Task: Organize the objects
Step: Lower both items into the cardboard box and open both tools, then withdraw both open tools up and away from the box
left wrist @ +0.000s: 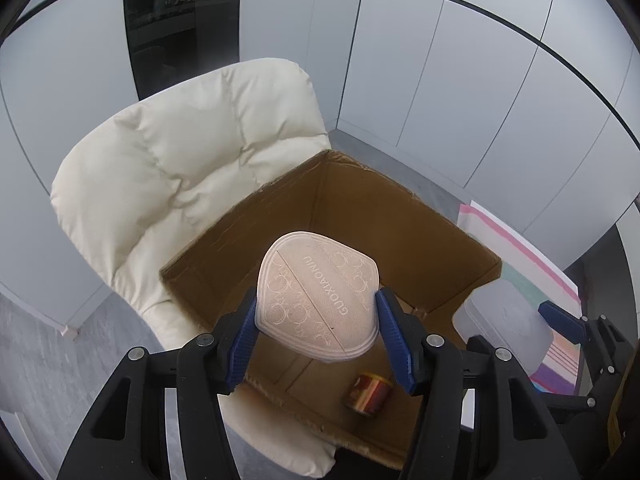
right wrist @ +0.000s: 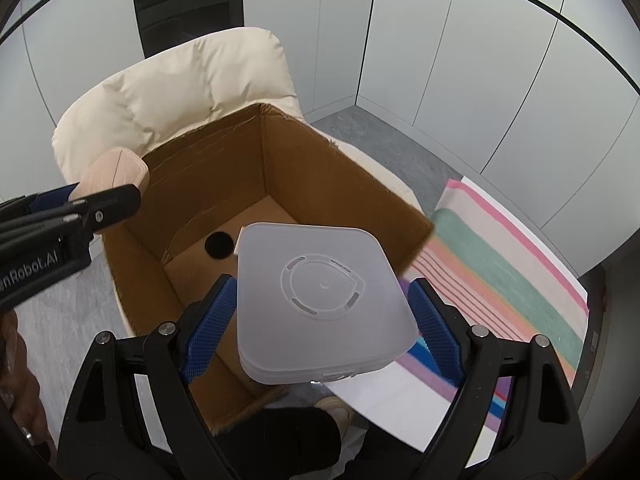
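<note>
Left wrist view: left gripper (left wrist: pixel 316 320) is clamped on a pink pad (left wrist: pixel 318 294), blue fingers (left wrist: pixel 244 344) pressing its two edges. Pad hangs over the open box (left wrist: pixel 280 208), near the box's left wall. Box stands on a cream chair (left wrist: pixel 180 160). A small can (left wrist: pixel 368 394) lies on the box floor, below and to the right of the pad. At the right edge, the right gripper (left wrist: pixel 520 320) shows with a frosted case (left wrist: pixel 508 320) between its fingers.

Right wrist view: right gripper (right wrist: pixel 322 312) is closed on the case (right wrist: pixel 320 300), one finger on each side. Case hangs over the box's near right corner, partly beyond the rim. A round dark item (right wrist: pixel 219 245) lies on the floor of the box; whether it is the can seen end-on cannot be told. A striped cloth (right wrist: pixel 500 280) lies to the right of the box.

Step in hand, as judged: both items carried to the box, neither yet released. Next move calls for lowering each inside the walls, clear of the can, then parting the jaws.
</note>
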A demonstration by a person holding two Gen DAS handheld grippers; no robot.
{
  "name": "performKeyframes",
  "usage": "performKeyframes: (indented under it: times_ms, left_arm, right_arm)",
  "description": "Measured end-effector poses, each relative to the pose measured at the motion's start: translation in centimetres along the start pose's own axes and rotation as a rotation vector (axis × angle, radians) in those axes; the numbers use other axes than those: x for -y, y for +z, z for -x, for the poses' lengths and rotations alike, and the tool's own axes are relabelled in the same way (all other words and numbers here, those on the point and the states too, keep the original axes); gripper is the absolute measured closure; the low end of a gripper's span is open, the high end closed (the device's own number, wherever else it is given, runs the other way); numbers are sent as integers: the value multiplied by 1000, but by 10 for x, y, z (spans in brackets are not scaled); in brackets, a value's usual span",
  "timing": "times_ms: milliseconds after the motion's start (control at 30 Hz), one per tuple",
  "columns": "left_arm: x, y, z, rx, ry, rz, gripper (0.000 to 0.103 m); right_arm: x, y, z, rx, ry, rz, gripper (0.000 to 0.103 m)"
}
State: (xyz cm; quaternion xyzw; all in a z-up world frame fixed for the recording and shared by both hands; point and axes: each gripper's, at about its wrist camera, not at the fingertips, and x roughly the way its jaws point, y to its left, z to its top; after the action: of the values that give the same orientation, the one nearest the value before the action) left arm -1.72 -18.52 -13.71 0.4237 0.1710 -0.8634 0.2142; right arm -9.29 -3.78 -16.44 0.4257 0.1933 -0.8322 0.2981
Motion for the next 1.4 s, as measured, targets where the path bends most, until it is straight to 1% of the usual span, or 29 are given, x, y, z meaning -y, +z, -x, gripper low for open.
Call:
performKeyframes:
  times_ms: [67, 100, 133, 167, 200, 267, 433, 500, 567, 600, 667, 767, 800, 867, 933, 1000, 1067, 1167, 1200, 1267, 1300, 1367, 1400]
  left_arm:
    - [3, 4, -4, 1, -14, -18, 34]
    - [4, 6, -6, -2, -15, -21, 23]
    - [5, 7, -6, 1, -15, -17, 17]
    - [5, 8, -5, 13, -19, -9, 9]
    - [5, 9, -2, 28, -24, -2, 6]
    - [7, 11, 1, 46, -36, -10, 5]
    - [15, 14, 7, 51, -39, -32, 3]
    - [15, 16, 8, 45, -45, -27, 3]
    - [15, 19, 9, 33, -54, -20, 3]
    - [16, 25, 8, 28, -71, -21, 1]
    - [18, 38, 1, 17, -105, -45, 0]
    - [23, 72, -12, -61, -120, -93, 0]
    - [25, 82, -11, -72, -143, -99, 0]
    - [33, 99, 0, -62, -148, -155, 0]
    - [39, 107, 14, -52, -172, -210, 0]
    - [43, 107, 25, -80, -179, -224, 0]
    - [46, 100, 38, -116, -193, -240, 0]
    - [51, 83, 63, -166, -217, -272, 0]
    - [53, 77, 74, -192, -220, -280, 0]
    - [55, 70, 91, -230, -204, -284, 0]
    - [58, 69, 102, -240, -195, -283, 0]
    - [60, 64, 125, -236, -176, -279, 0]
    - [61, 61, 136, -226, -152, -287, 0]
  right_arm:
    - [1, 5, -2, 28, 28, 3, 14]
    - [0, 7, -3, 35, 39, 15, 11]
    - [-1, 9, -3, 34, 38, 23, 2]
    - [-2, 10, -4, 40, 34, 32, 0]
    - [-2, 10, -4, 49, 27, 38, 0]
    - [-2, 10, -5, 51, 19, 41, 0]
    - [5, 9, -3, 32, 48, 0, 0]
    - [8, 8, -1, 22, 36, -11, 0]
    - [12, 7, 3, 17, 1, -25, 0]
    - [13, 6, 5, 17, -10, -31, 0]
    - [20, 5, 11, 4, -29, -44, 0]
    - [31, 6, 22, -9, -54, -77, 0]
    - [35, 6, 27, -11, -67, -95, 0]
    - [47, 8, 39, -7, -76, -144, 0]
    - [61, 10, 54, -10, -84, -219, 0]
    - [73, 11, 68, -39, -123, -288, 0]
    - [84, 7, 84, -45, -123, -354, 0]
    - [103, -6, 117, -31, -97, -525, 0]
    - [109, -13, 130, -31, -99, -595, 0]
    - [115, -23, 154, -35, -125, -692, 0]
    - [116, -29, 168, -35, -141, -719, 0]
    - [113, -35, 192, -54, -153, -715, 0]
    - [110, -37, 203, -56, -158, -712, 0]
